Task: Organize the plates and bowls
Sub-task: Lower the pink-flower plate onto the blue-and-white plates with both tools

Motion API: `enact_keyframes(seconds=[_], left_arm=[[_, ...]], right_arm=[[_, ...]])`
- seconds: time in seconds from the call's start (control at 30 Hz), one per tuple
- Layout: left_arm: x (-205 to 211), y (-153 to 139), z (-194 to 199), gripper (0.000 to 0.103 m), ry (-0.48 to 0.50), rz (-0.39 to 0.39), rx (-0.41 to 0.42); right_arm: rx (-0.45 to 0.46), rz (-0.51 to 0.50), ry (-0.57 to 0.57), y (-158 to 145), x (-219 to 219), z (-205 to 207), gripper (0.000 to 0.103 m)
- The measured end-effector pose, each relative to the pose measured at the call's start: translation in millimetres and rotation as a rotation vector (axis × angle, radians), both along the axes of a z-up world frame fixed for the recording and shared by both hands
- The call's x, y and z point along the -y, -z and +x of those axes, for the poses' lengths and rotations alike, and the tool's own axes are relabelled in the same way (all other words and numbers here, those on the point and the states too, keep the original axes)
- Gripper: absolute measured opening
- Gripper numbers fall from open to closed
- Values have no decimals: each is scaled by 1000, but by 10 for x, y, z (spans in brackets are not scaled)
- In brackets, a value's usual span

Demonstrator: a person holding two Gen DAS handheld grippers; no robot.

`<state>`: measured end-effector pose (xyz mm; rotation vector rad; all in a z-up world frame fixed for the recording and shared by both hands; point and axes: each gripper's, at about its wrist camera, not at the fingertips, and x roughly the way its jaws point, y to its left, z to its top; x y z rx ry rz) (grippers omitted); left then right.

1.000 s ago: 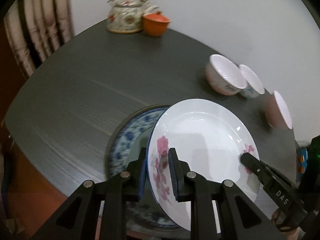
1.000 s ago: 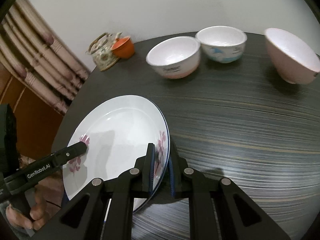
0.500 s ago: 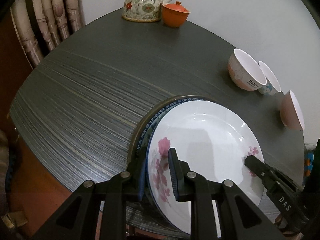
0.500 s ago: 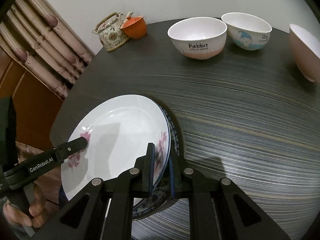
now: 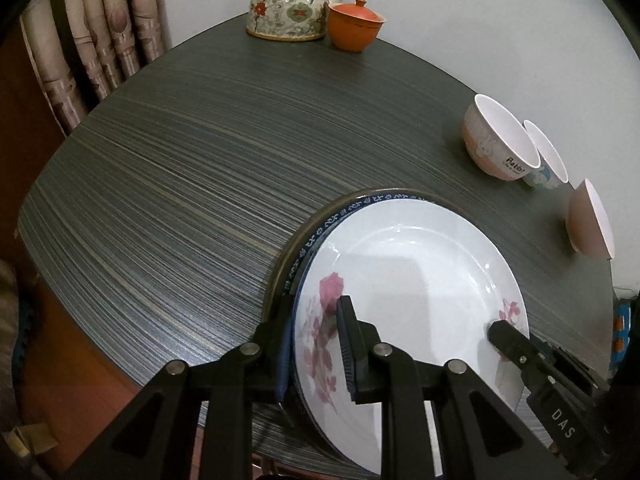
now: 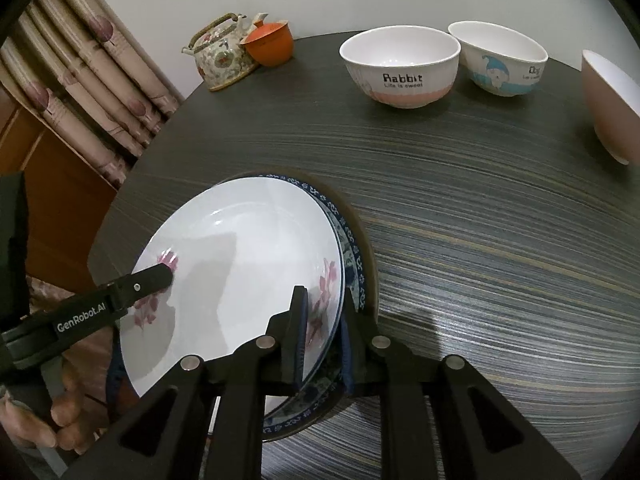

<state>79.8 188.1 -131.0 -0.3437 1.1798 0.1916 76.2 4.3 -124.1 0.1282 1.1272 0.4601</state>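
A white plate with pink flowers [image 5: 412, 280] [image 6: 240, 264] lies on a blue-patterned plate [image 5: 320, 232] [image 6: 352, 240] near the table's front edge. My left gripper [image 5: 316, 308] is shut on the white plate's near-left rim; one of its fingers [image 6: 160, 276] shows in the right wrist view. My right gripper [image 6: 324, 300] has the opposite rim between its jaws, which are just opening while the pads still sit against it. One of its fingers [image 5: 500, 330] shows in the left wrist view. Three bowls stand apart at the back: a Rabbit bowl [image 6: 400, 68], a blue cartoon bowl [image 6: 500, 64] and a pink bowl [image 6: 608, 108].
A flowered teapot [image 6: 224, 56] and an orange lidded cup [image 6: 270, 44] stand at the far edge of the dark striped table [image 6: 480, 240]. A curtain [image 6: 100, 92] hangs to the left. A hand [image 6: 40, 420] holds the left gripper low on the left.
Both grippers sank with the white plate, which came over the blue-patterned plate and now lies on it. The right gripper's jaws stand slightly wider.
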Motion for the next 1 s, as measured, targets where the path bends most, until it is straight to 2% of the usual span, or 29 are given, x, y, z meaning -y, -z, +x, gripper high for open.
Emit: enact_keyframes(seconds=[0.13,0.33,1.0], left_arm=[[41,0,22,21,4,26,-11],[37,-3,23,24,7,29,-14],[74,-24,-21,32,29,57,-14]], right_arm=[[-8,-11,0,-3,-18,-4,18],[-11,-32,-5,-11,-112,0,27],[-29,-163,-14,-24,-305,-2,32]])
